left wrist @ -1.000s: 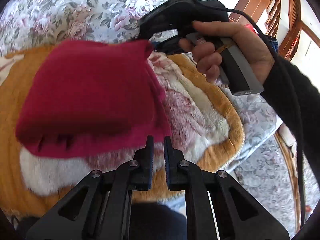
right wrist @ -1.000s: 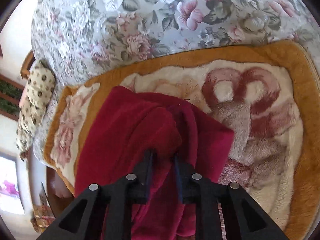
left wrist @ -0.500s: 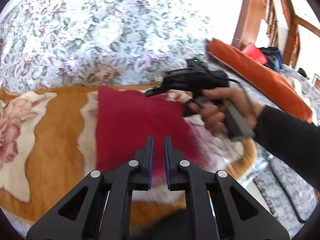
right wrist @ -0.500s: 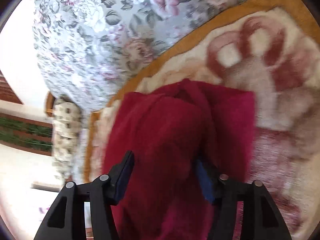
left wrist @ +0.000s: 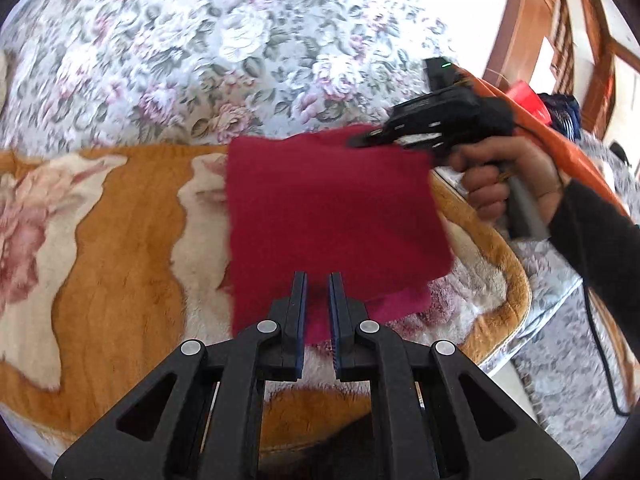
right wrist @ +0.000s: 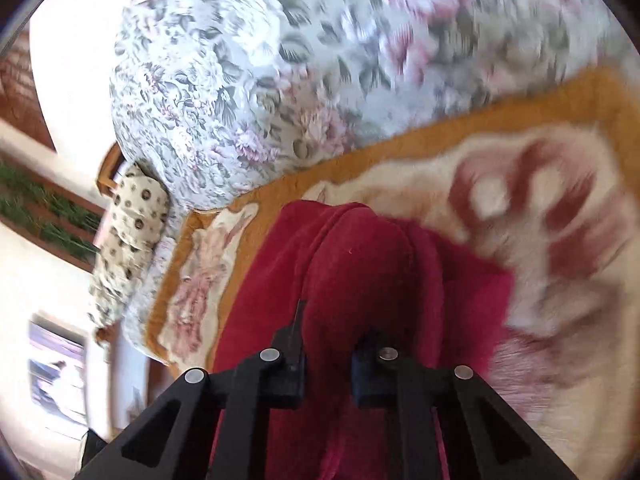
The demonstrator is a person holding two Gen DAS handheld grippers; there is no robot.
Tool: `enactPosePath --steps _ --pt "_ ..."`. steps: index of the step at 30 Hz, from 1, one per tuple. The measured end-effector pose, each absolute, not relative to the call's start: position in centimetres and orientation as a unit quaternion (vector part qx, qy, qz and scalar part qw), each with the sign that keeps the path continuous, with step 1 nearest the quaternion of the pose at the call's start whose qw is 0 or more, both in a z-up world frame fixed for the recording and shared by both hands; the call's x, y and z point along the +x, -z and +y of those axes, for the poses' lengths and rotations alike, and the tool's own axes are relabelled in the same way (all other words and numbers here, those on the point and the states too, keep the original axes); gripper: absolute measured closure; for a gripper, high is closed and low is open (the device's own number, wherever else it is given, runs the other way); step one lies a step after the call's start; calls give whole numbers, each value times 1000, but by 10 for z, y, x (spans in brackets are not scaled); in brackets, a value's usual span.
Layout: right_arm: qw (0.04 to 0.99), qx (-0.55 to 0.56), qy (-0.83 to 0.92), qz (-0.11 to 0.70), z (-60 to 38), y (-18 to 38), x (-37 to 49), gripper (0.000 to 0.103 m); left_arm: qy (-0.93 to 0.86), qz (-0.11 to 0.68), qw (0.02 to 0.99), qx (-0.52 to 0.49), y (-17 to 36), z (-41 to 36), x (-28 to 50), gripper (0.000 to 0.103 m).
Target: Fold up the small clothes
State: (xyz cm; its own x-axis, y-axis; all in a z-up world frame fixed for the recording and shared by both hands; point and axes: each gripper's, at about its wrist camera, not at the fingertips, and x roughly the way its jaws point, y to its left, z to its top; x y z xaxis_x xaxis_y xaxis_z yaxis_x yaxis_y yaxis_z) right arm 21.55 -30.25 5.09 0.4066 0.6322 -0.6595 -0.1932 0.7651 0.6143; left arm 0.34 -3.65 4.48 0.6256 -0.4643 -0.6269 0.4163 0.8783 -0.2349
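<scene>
Red cloth (left wrist: 332, 216) spread as a flat, roughly square sheet over an orange and cream plush blanket (left wrist: 120, 240). Far right corner of it raised off the blanket and caught in the right tool (left wrist: 362, 140). Near edge down at the tips of the left tool (left wrist: 316, 312), with a brighter red layer showing beneath along the near right side.

Left tool: fingers (left wrist: 298, 304) drawn close, only a narrow slit between them, red showing through the slit. Unclear whether any fabric is caught there.

Right tool, seen from its own camera (right wrist: 330, 344): fingers (right wrist: 296, 344) partly closed around a thick rounded fold of the cloth (right wrist: 360, 264), pinching it from both sides. More cloth spilling down to the left and right of that fold and onto the blanket (right wrist: 540, 184), its pink and cream pattern blurred.

Hand (left wrist: 508, 176) wrapped around the grey grip of the right tool, black sleeve behind it, dark cable (left wrist: 600, 340) hanging at the right edge.

Beyond the blanket, on the far side, a grey floral cover (left wrist: 200, 60) rising like a backrest. To the far right, a long orange cushion (left wrist: 560, 140). In the right wrist view, a cream spotted pillow (right wrist: 128, 240) at the far left end of the floral cover (right wrist: 240, 80).
</scene>
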Motion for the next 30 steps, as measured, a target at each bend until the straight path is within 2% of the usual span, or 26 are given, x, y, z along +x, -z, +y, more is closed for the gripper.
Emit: enactPosePath --steps 4,8,9,11,14,17,20,23,25,27,28,30 --pt "817 180 -236 495 -315 -69 222 88 235 345 908 -42 -52 -33 8 96" --pt "813 150 -208 522 -308 -39 231 85 242 345 905 -52 -54 -38 24 96" --pt "814 145 -190 529 -306 -28 232 77 250 353 900 -51 -50 -41 29 96" --pt "811 148 -160 543 -306 -12 232 75 270 389 879 -47 -31 -51 42 96" --pt "830 174 -150 509 -317 -33 217 75 276 437 855 -36 2 -59 52 96" --pt "875 127 -166 436 -312 -83 179 73 286 442 848 -61 10 -53 54 95" --pt "896 18 -242 372 -280 -111 124 59 299 454 834 -94 15 -47 60 93" --pt "893 -112 -267 346 -242 -92 90 58 309 458 824 -126 19 -40 64 93" --pt "872 -173 -261 376 -224 -51 85 58 305 453 829 -116 16 -42 60 93" --pt "866 -202 -240 390 -221 -19 86 55 304 443 837 -102 7 -46 56 93" --pt "879 -212 -235 357 -220 -10 81 55 307 434 841 -103 0 -46 56 93" --pt "888 -209 -226 342 -220 -8 77 54 310 412 850 -109 -21 -49 68 93"
